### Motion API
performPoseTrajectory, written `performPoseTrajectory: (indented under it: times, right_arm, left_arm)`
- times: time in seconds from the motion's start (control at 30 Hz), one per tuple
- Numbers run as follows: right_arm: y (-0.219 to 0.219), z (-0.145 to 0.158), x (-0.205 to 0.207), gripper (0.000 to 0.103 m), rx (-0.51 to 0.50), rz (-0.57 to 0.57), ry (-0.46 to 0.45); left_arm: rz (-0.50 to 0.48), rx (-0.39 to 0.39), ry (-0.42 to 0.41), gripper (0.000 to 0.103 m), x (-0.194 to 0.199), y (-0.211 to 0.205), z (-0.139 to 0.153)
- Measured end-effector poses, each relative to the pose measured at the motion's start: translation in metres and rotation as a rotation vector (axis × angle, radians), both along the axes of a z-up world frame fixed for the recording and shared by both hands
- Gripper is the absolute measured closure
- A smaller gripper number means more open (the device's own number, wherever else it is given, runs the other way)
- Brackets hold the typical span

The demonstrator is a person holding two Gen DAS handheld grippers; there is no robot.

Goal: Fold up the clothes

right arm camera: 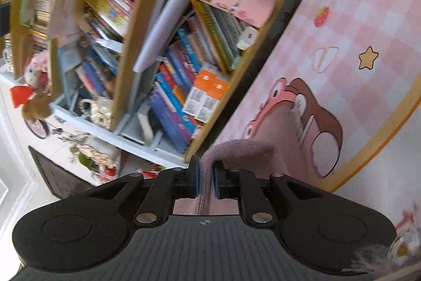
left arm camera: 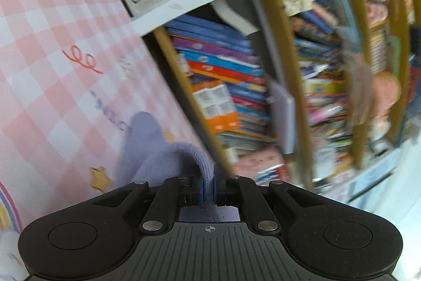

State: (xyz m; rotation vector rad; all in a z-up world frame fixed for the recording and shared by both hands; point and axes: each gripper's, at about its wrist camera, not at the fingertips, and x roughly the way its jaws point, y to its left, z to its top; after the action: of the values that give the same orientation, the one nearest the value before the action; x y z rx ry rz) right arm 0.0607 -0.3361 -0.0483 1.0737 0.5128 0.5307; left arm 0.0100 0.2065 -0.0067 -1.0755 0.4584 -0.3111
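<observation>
A child's room at home is showing here: crammed bookshelves (left arm camera: 231,75) are filling the far side, plush toys (right arm camera: 36,86) are sitting about, a pink checked cartoon mat (left arm camera: 52,44) is lying near.

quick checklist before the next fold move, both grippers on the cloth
1. Left gripper pinching the cloth: ok, a fold sits between shut pads.
2. Right gripper pinching the cloth: ok, fabric runs between the blue pads, which have just eased apart slightly.
3. Both hold the same garment: cannot tell, each view shows only its own end.
4. Cloth over the mat: ok, it trails onto the pink checked mat in both views.
5. Clear of the bookshelf: cannot tell, it looks close ahead.
6. Cloth lying flat: cannot tell, most of it is out of view.
</observation>
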Motion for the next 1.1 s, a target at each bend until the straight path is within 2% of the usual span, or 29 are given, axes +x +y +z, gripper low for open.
performPoseTrajectory:
  times: [0.07, 0.1, 0.17, 0.2, 0.3, 0.37, 0.47, 0.5, 0.57, 0.67, 0.73, 0.8, 0.9, 1.03, 1.07, 1.1]
  right_arm:
    - [-0.001, -0.004, 0.005, 0.085, -0.033, -0.015, 0.006]
    - [-0.003, -0.005, 0.004, 0.076, -0.048, -0.024, 0.001]
    - [-0.01, -0.001, 0.002, 0.07, -0.072, -0.032, -0.029]
    - [-0.014, 0.002, 0.0, 0.07, -0.083, -0.035, -0.046]
    - [-0.021, 0.023, -0.007, 0.069, -0.222, -0.052, -0.122]
    - [-0.016, 0.038, -0.009, 0.065, -0.408, -0.056, -0.159]
    - [0.002, 0.048, -0.002, 0.064, -0.664, -0.034, -0.17]
    - [0.008, 0.047, 0.002, 0.064, -0.718, -0.024, -0.163]
    - [0.017, 0.041, 0.008, 0.064, -0.755, -0.007, -0.147]
    - [0.026, 0.028, 0.01, 0.066, -0.725, 0.042, -0.154]
    - [0.028, 0.021, 0.011, 0.07, -0.713, 0.065, -0.147]
    - [0.028, 0.018, 0.012, 0.081, -0.723, 0.065, -0.129]
    - [0.02, 0.012, 0.014, 0.093, -0.673, 0.075, -0.111]
    - [0.011, 0.009, 0.017, 0.096, -0.601, 0.078, -0.101]
    - [0.01, 0.008, 0.018, 0.096, -0.588, 0.076, -0.1]
    - [0.009, 0.008, 0.018, 0.096, -0.574, 0.074, -0.099]
  left_arm:
    - [0.005, 0.036, 0.019, 0.089, 0.003, 0.002, 0.001]
    - [0.01, 0.05, 0.022, 0.08, 0.003, 0.003, 0.002]
    - [0.035, 0.106, -0.017, 0.068, -0.003, 0.007, 0.013]
    - [0.046, 0.136, -0.036, 0.067, -0.006, 0.008, 0.018]
    - [0.048, 0.312, -0.089, 0.067, -0.013, 0.004, 0.041]
    - [0.045, 0.441, -0.106, 0.067, -0.016, -0.003, 0.053]
    - [0.031, 0.669, -0.082, 0.066, -0.013, -0.025, 0.056]
    - [0.028, 0.742, -0.068, 0.066, -0.011, -0.033, 0.055]
    - [0.015, 0.838, -0.032, 0.066, -0.005, -0.046, 0.05]
    - [-0.021, 0.871, -0.009, 0.065, 0.0, -0.051, 0.045]
    - [-0.014, 0.864, 0.001, 0.065, 0.003, -0.05, 0.043]
    - [0.004, 0.855, 0.015, 0.065, 0.004, -0.047, 0.041]
    - [0.023, 0.844, 0.028, 0.065, 0.006, -0.045, 0.037]
    - [0.005, 0.814, 0.049, 0.069, 0.011, -0.048, 0.026]
    - [-0.006, 0.789, 0.055, 0.075, 0.012, -0.047, 0.022]
    - [-0.006, 0.763, 0.057, 0.096, 0.011, -0.047, 0.021]
